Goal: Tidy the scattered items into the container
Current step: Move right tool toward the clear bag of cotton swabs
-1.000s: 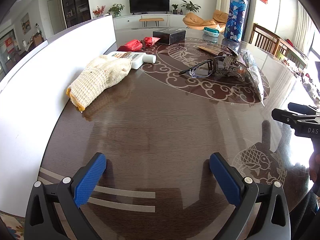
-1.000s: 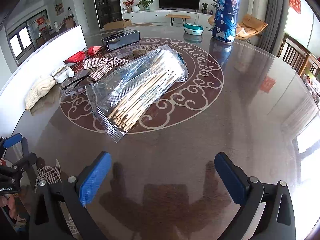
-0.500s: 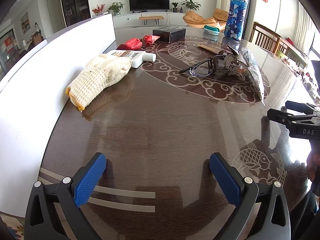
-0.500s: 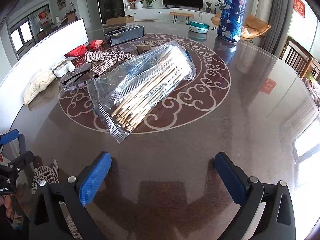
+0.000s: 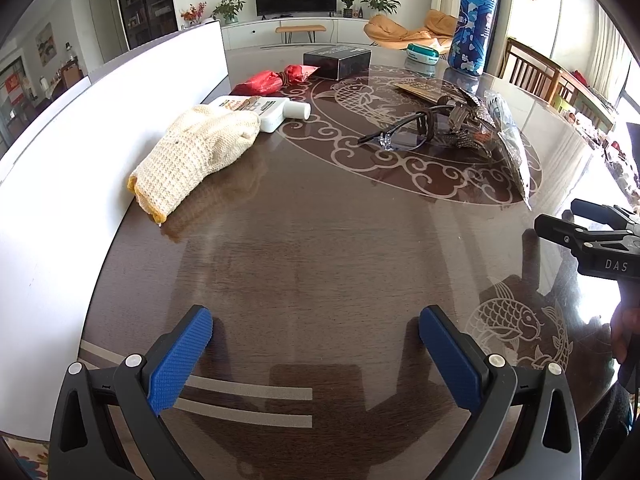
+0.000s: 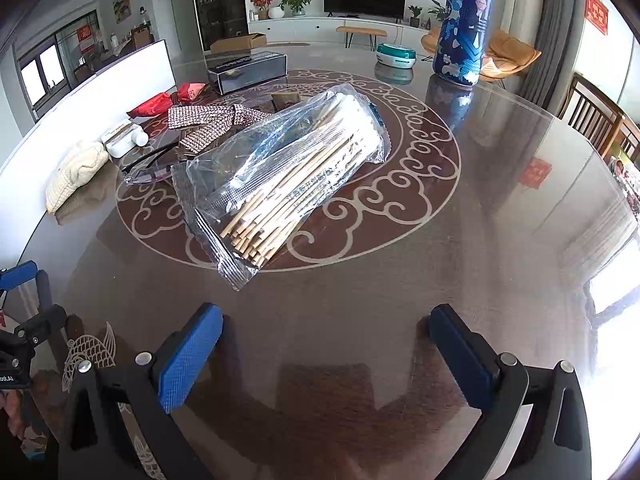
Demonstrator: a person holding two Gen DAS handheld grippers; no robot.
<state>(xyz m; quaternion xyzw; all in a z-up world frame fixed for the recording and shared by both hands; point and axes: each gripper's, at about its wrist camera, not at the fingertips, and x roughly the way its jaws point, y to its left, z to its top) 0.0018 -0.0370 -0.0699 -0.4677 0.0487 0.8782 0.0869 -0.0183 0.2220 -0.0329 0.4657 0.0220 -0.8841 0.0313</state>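
Observation:
My left gripper (image 5: 316, 332) is open and empty above the dark table, short of a cream knit glove (image 5: 196, 156) by the white container wall (image 5: 80, 152). Behind the glove lie a white bottle (image 5: 264, 110), a red pouch (image 5: 272, 80) and glasses (image 5: 400, 134). My right gripper (image 6: 326, 332) is open and empty, just short of a clear bag of wooden sticks (image 6: 288, 184). A patterned cloth (image 6: 212, 120) and the glasses (image 6: 148, 168) lie behind the bag. The right gripper's body shows at the left view's right edge (image 5: 592, 240).
A black box (image 6: 248, 68), a tall blue bottle (image 6: 464, 24) and a teal case (image 6: 396, 54) stand at the table's far side. Wooden chairs (image 6: 600, 120) stand at the right. The glass tabletop (image 6: 500, 200) is glossy with a round ornament.
My right gripper has moved forward toward the bag of sticks, which now looks nearer. My left gripper has stayed about where it was.

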